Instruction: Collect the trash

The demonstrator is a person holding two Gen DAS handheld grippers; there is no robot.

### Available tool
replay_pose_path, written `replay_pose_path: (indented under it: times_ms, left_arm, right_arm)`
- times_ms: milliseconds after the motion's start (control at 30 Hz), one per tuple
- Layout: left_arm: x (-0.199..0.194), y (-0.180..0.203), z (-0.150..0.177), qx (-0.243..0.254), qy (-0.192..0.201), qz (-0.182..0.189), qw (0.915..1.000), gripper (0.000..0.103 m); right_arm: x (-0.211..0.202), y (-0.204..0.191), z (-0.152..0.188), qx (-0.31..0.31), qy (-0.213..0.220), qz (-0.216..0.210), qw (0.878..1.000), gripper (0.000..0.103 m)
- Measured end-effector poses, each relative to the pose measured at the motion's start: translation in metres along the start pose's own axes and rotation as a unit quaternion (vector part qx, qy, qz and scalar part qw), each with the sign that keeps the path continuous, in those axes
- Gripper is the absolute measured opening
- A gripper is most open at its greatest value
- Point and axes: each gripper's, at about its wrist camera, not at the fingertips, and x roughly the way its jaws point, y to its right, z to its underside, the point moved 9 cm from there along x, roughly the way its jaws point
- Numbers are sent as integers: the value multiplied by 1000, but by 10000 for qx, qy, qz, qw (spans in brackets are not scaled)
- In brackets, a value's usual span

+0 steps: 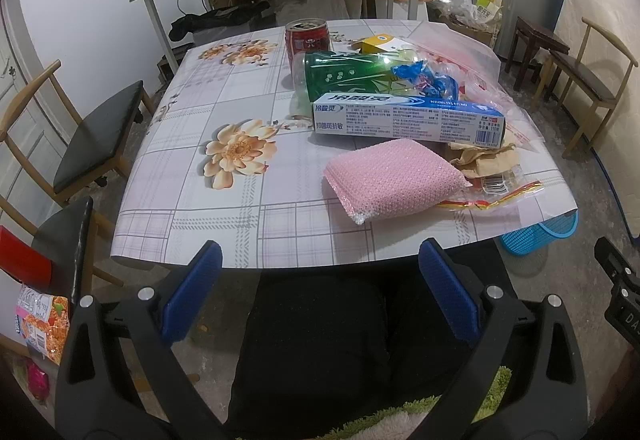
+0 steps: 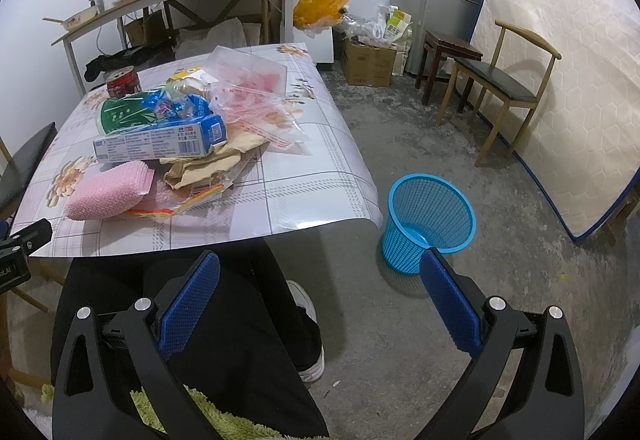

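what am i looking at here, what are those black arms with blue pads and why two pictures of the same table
Those are two hand-held grippers, one in each of a person's hands, each with a fisheye camera looking along its jaws. One picture is from the left gripper, the other from the right gripper. Both are open and hold nothing. On the floral-print table lie a pink scrubbing sponge, a blue-and-white toothpaste box, a green plastic bottle, a red drink can, crumpled brown paper and clear plastic bags. A blue mesh wastebasket stands on the floor beside the table.
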Motion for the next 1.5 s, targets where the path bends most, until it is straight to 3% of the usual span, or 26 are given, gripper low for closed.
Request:
replay_pose_path:
  times_ms: [1100, 1433, 1500]
  left_arm:
    - [4, 1, -3, -23, -49, 64, 10000, 95]
    - [4, -16, -23, -28, 431, 401, 9983, 95]
    - [4, -16, -26, 58, 543, 595, 9967, 95]
  right_arm:
    - [2, 0, -2, 68, -28, -33, 10000, 98]
    - [8, -8, -20, 48, 360, -165, 9992, 98]
    - [10, -18, -27, -84, 523, -409, 9978, 98]
